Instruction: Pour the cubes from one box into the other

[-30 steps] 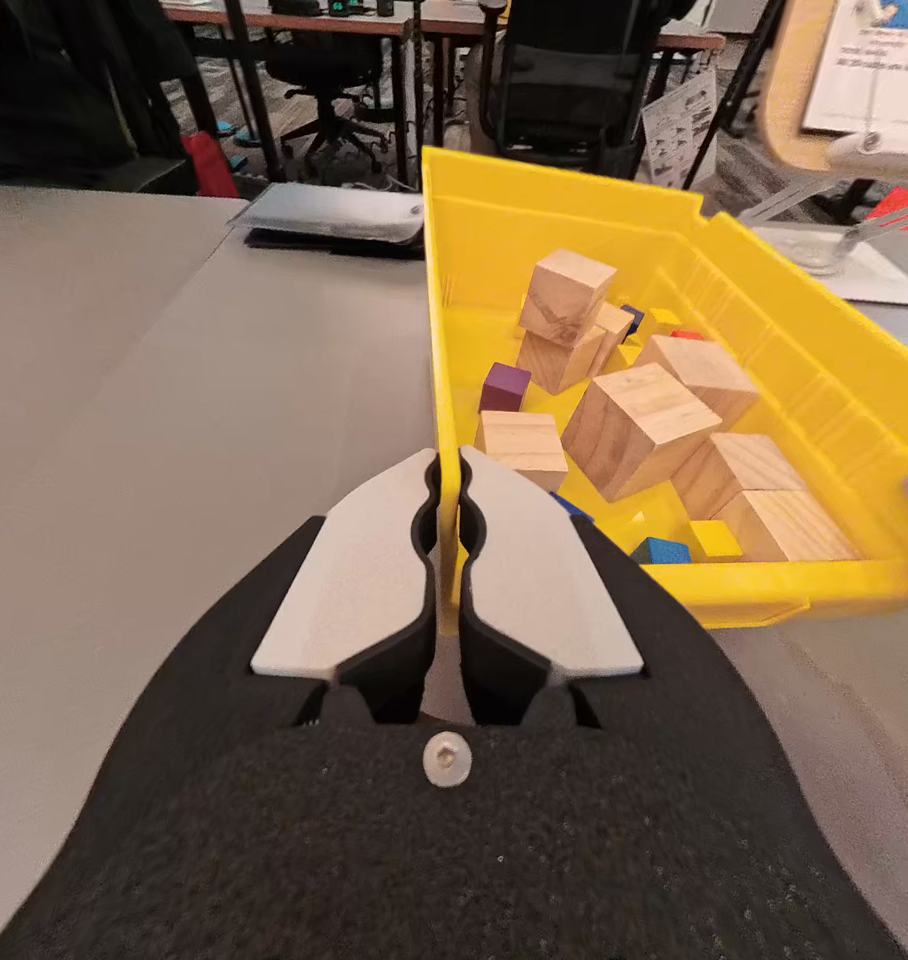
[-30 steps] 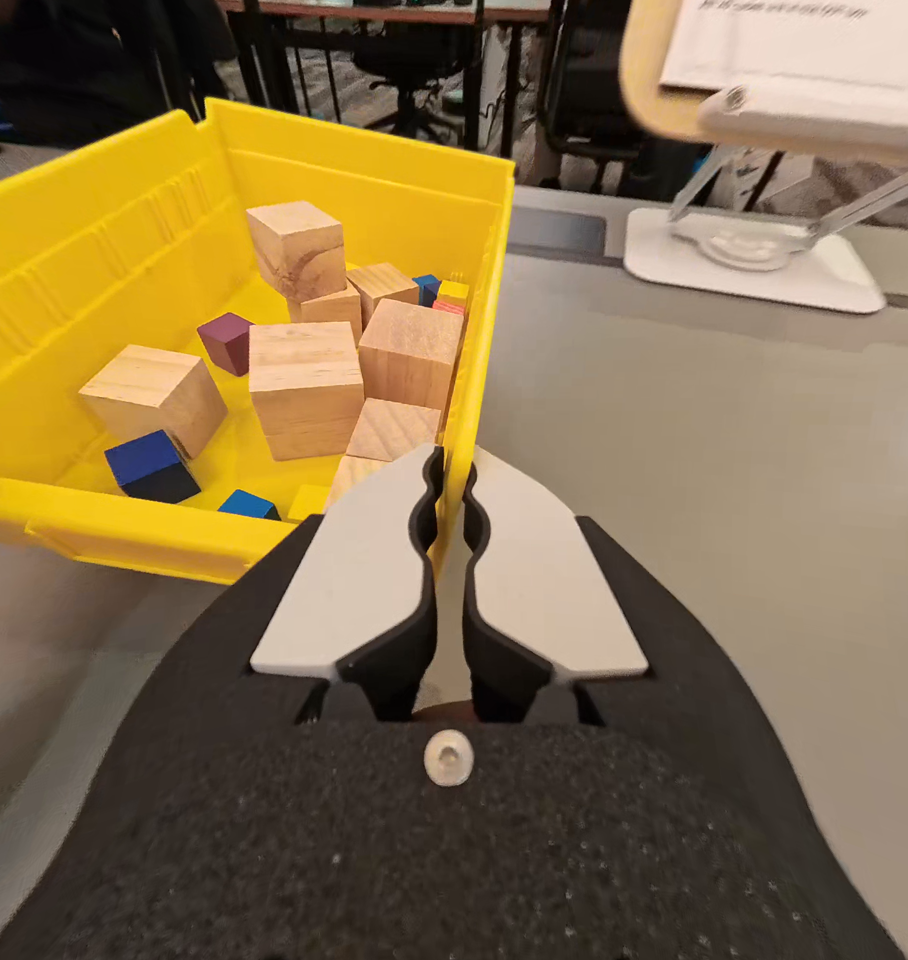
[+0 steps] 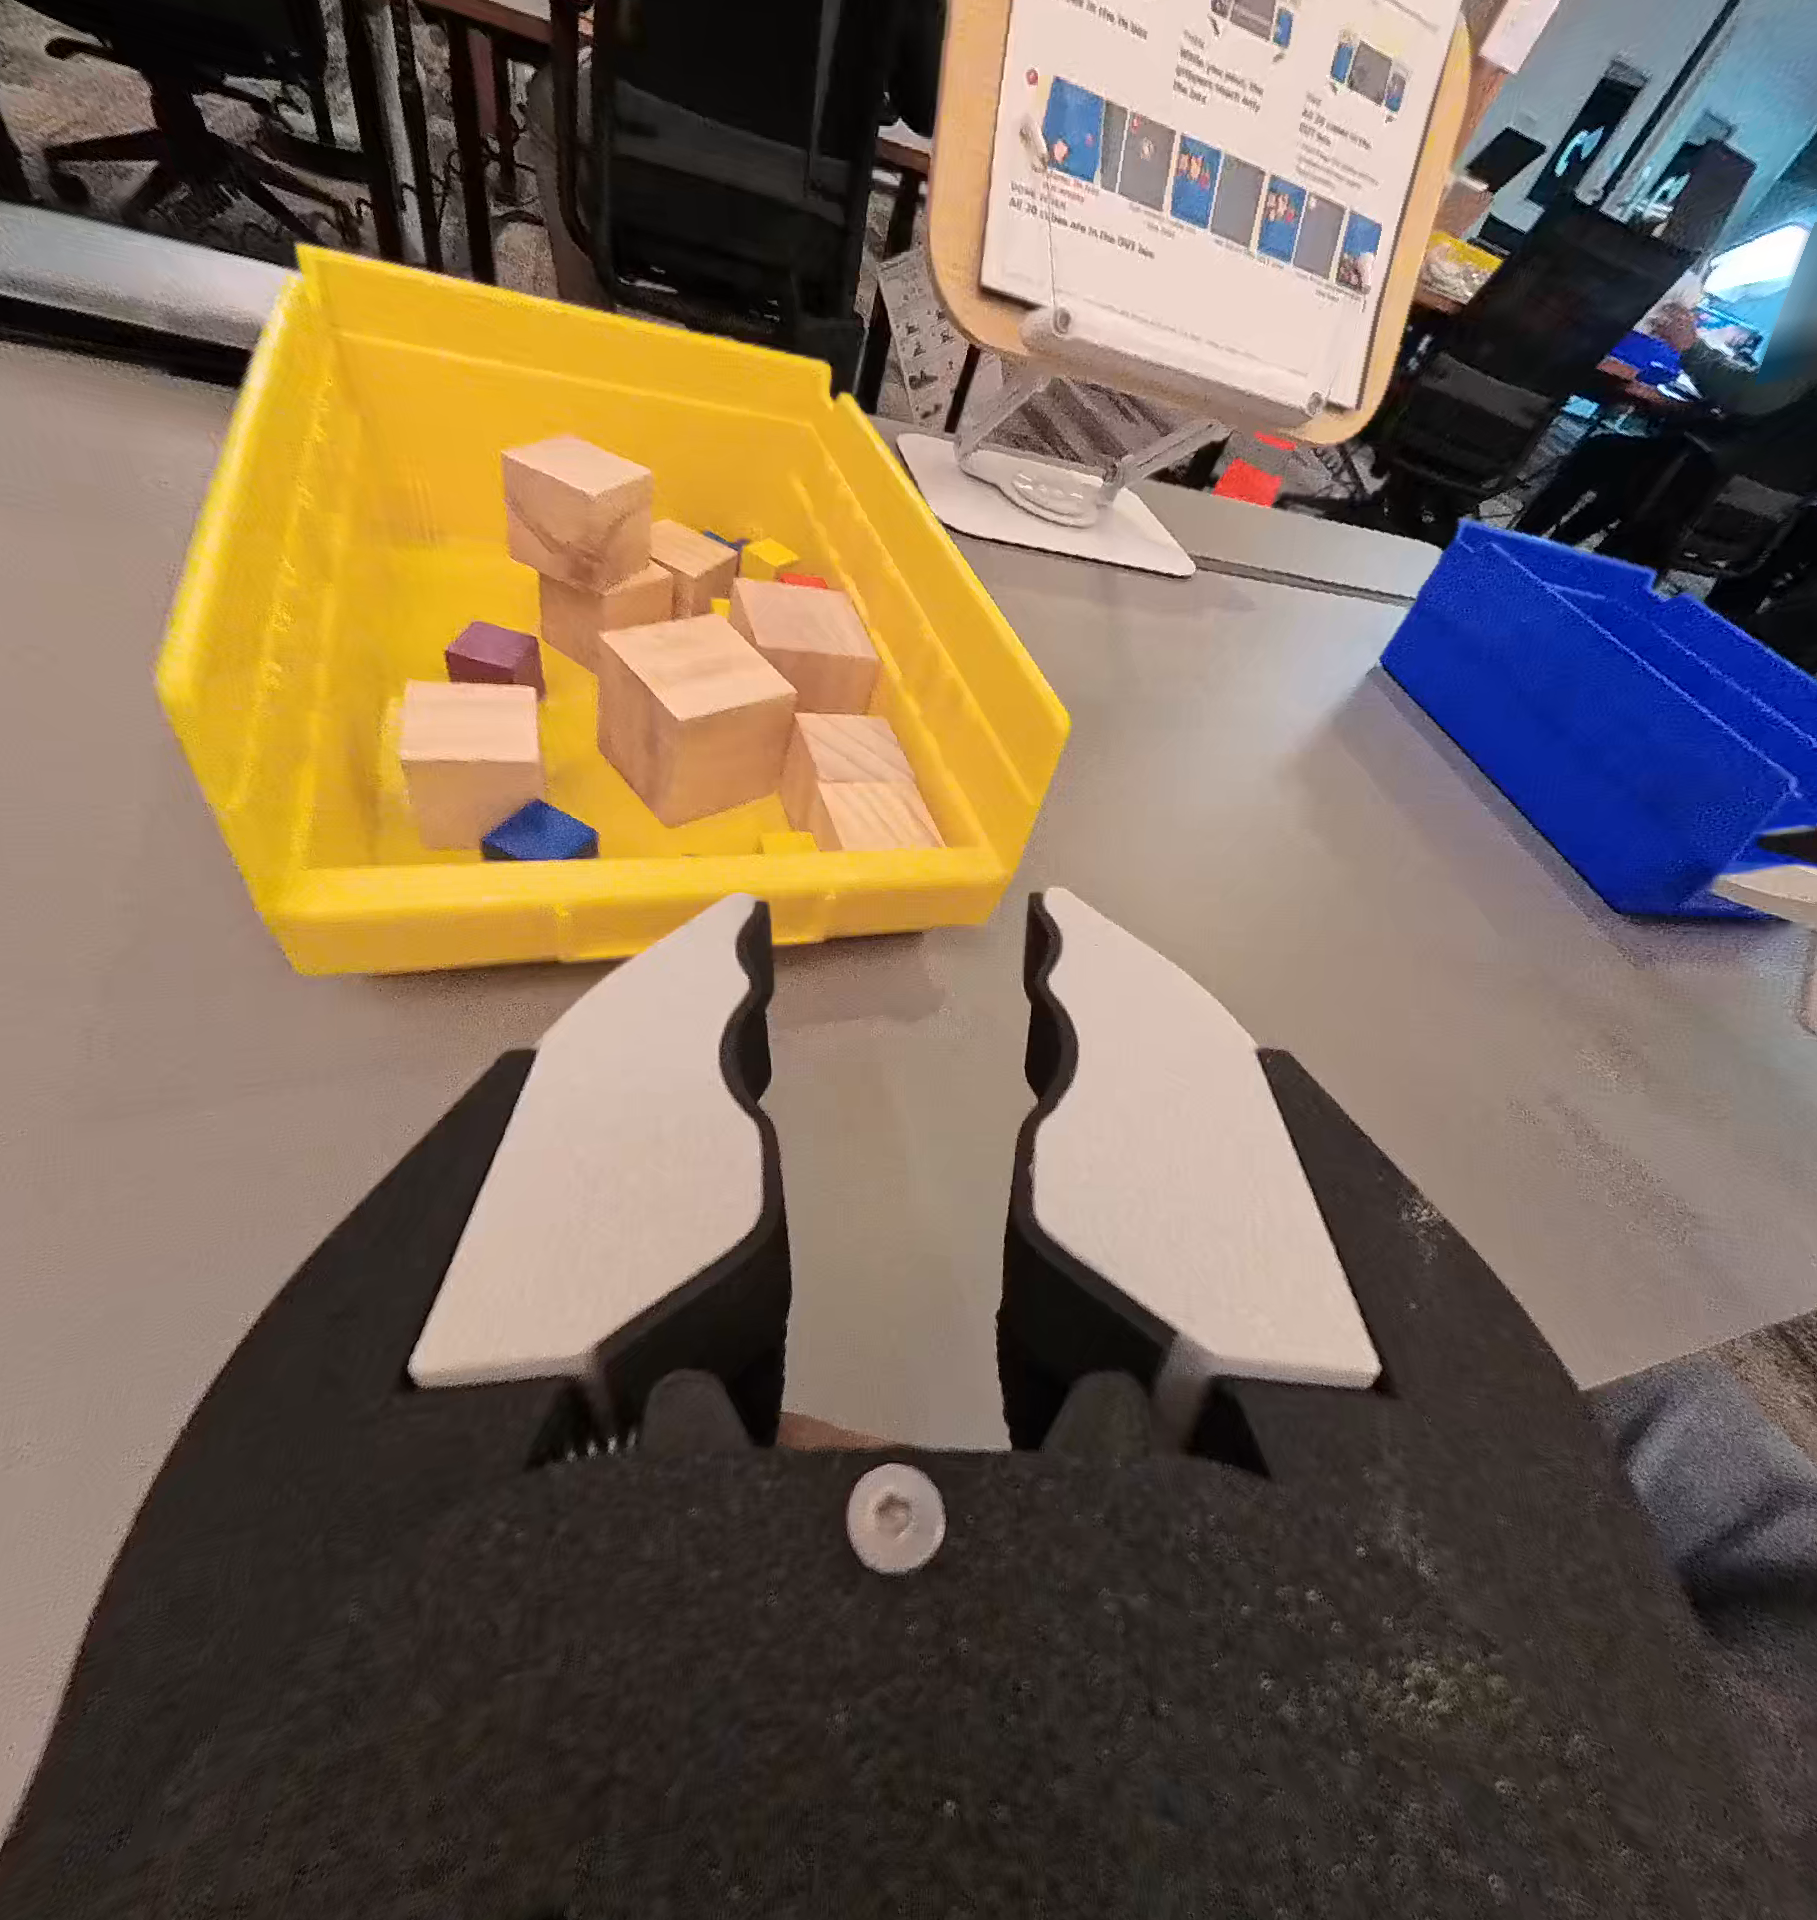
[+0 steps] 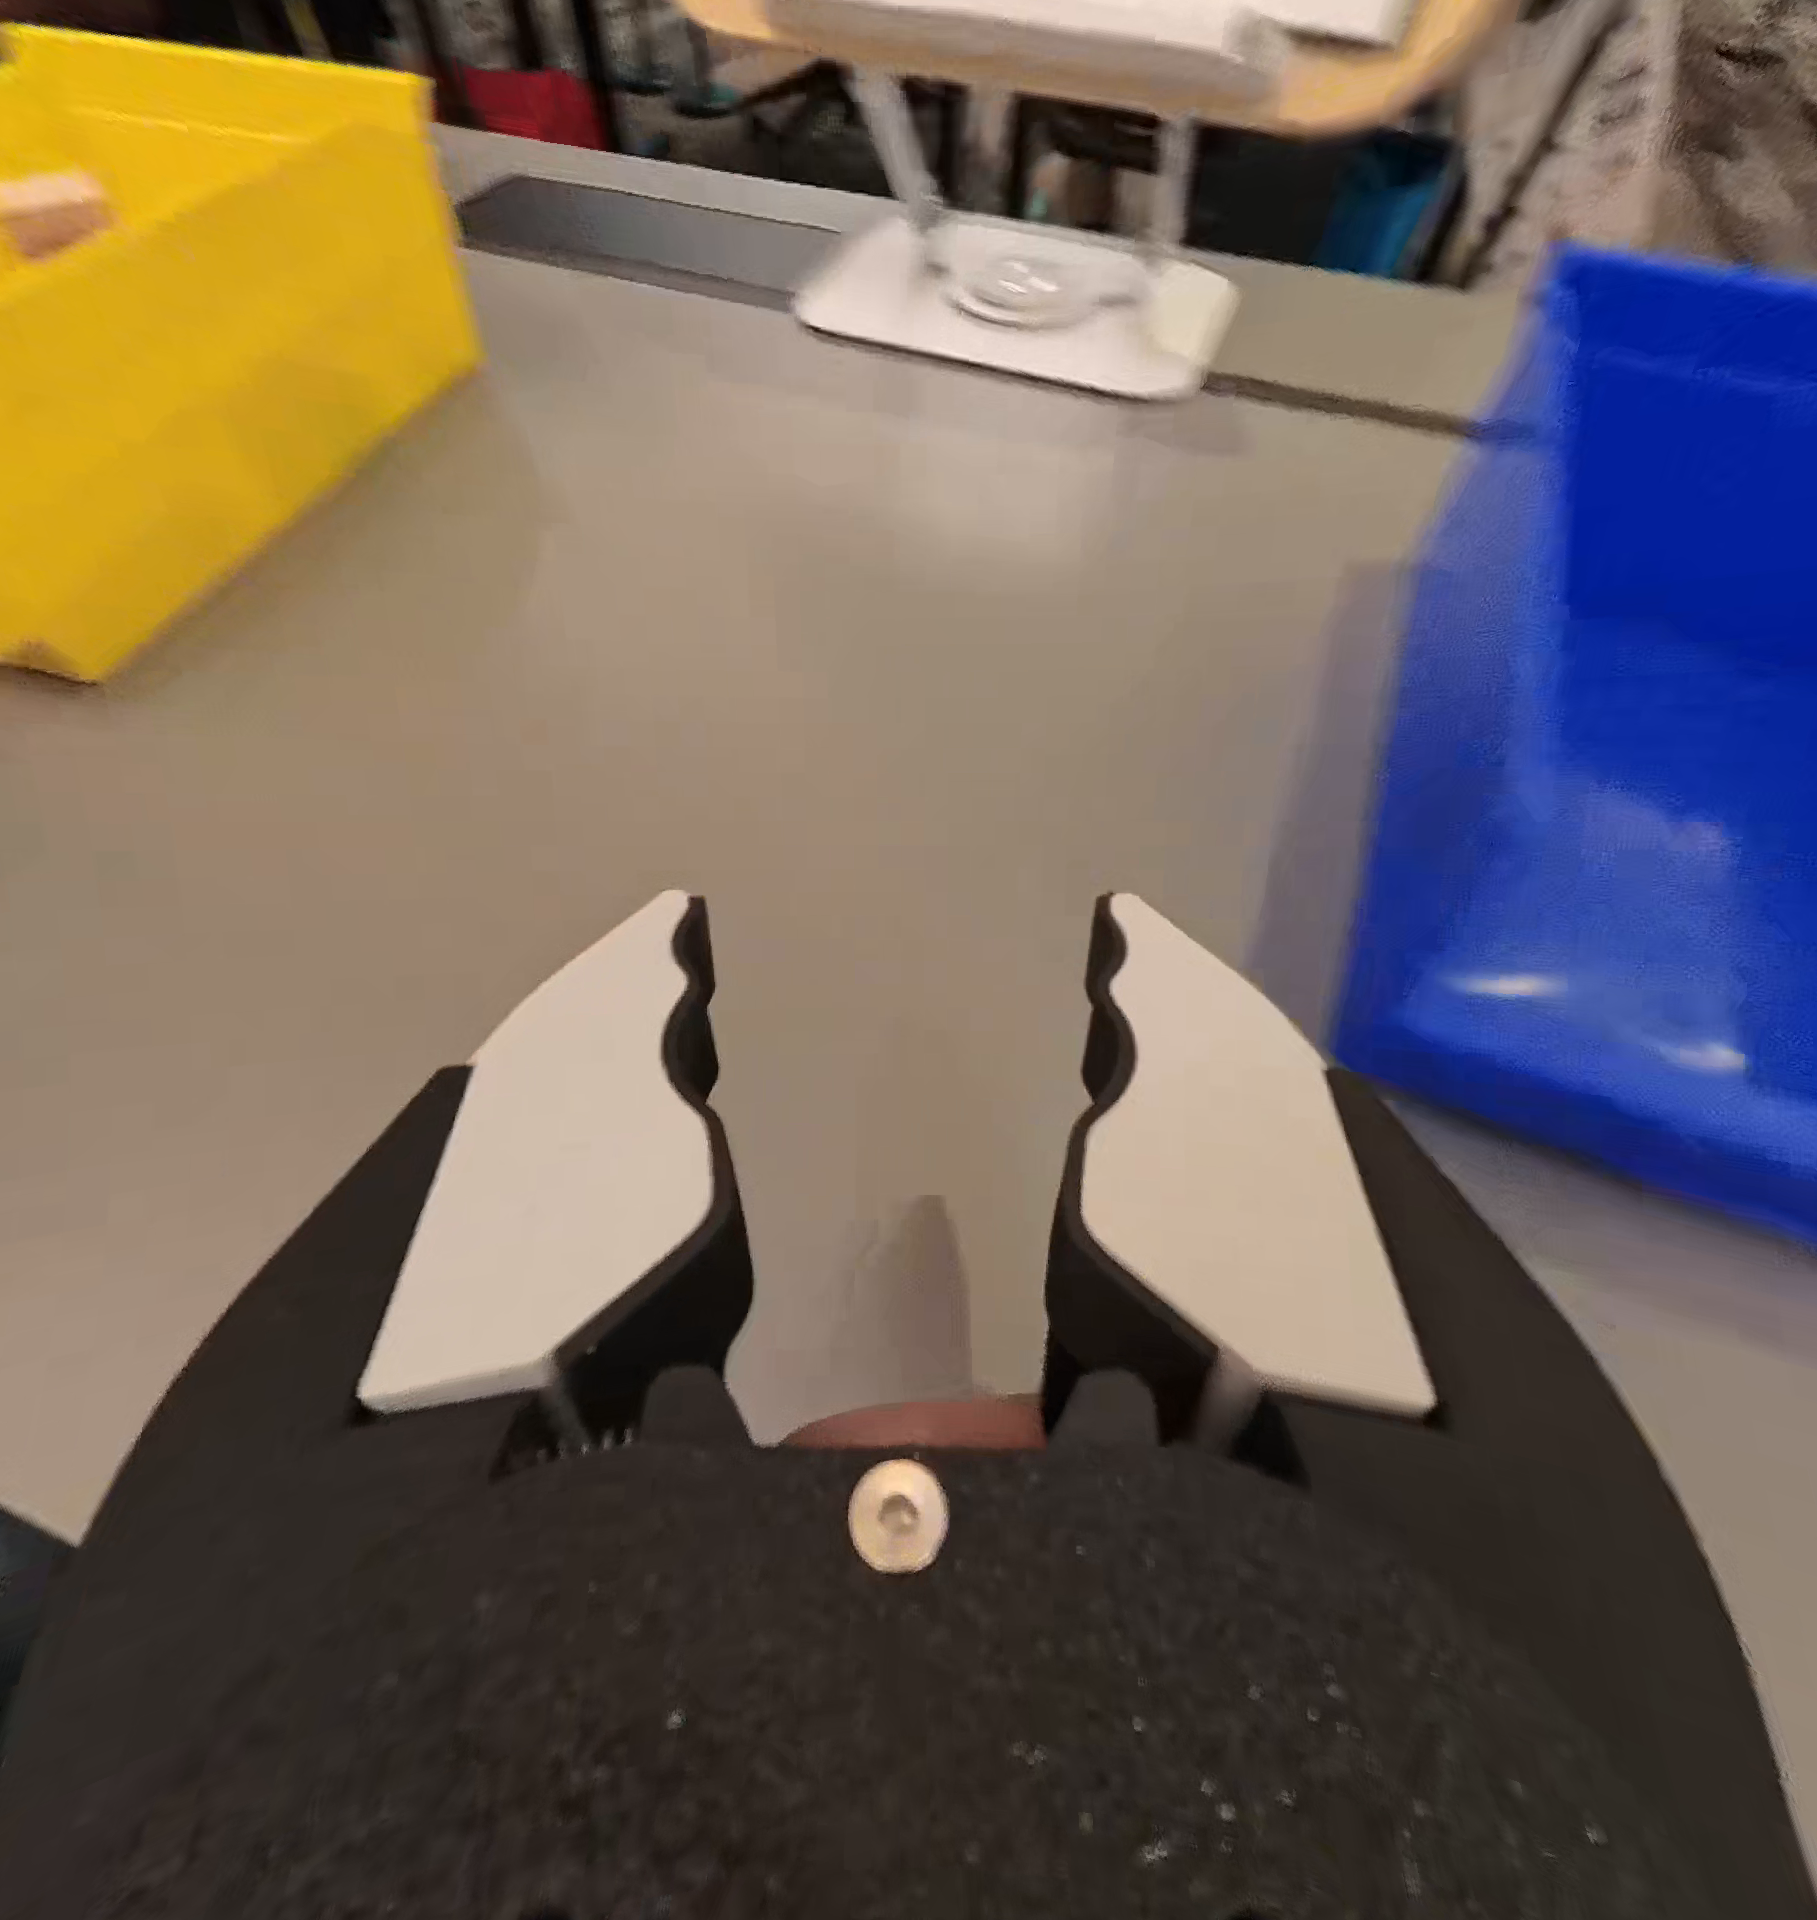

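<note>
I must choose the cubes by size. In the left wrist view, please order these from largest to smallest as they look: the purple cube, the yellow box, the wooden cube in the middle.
1. yellow box
2. wooden cube in the middle
3. purple cube

All three sit close together, so nearness hardly affects the order.

Office or lab workroom: grey table (image 3: pixel 1195 727); desks and black swivel chairs (image 3: pixel 187 114) at 11 o'clock; instruction sheet on stand (image 3: pixel 1195 208) at 1 o'clock.

A grey table (image 3: pixel 1247 748) carries a white-based stand (image 3: pixel 1049 509) holding a tilted instruction sheet (image 3: pixel 1205 177).
</note>
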A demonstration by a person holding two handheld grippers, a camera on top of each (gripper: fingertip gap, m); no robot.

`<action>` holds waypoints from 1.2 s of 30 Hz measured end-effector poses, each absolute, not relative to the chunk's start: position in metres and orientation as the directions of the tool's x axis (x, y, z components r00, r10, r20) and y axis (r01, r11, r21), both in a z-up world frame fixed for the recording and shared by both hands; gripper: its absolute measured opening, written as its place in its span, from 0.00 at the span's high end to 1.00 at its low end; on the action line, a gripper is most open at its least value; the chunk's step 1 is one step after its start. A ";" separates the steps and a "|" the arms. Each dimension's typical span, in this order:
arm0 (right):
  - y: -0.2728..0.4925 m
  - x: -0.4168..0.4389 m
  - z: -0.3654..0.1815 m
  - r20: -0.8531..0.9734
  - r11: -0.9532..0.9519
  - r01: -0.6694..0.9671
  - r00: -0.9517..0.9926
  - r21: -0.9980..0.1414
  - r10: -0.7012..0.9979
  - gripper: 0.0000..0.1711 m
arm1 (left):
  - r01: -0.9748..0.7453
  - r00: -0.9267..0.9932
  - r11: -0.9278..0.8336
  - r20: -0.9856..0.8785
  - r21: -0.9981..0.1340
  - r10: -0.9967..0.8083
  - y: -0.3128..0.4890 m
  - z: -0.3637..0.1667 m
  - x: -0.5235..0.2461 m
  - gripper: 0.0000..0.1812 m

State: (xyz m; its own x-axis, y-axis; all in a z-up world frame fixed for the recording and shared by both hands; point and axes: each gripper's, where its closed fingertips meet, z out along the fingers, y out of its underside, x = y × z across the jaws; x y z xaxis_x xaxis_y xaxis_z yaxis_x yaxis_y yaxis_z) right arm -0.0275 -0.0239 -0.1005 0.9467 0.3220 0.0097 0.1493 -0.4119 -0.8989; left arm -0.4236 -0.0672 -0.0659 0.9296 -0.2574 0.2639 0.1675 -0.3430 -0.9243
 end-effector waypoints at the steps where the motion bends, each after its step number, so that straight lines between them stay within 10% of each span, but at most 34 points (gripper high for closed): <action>1: -0.029 0.000 -0.106 0.004 -0.417 0.116 0.965 -0.902 0.261 0.60 | 0.171 0.932 -0.332 0.262 -0.928 -0.251 -0.068 -0.068 -0.419 0.75; 36: -0.060 0.127 -0.114 -0.075 -0.347 -0.074 0.997 -0.935 -0.012 0.66 | -0.010 0.965 -0.286 0.066 -0.958 -0.254 -0.048 -0.098 -0.395 0.76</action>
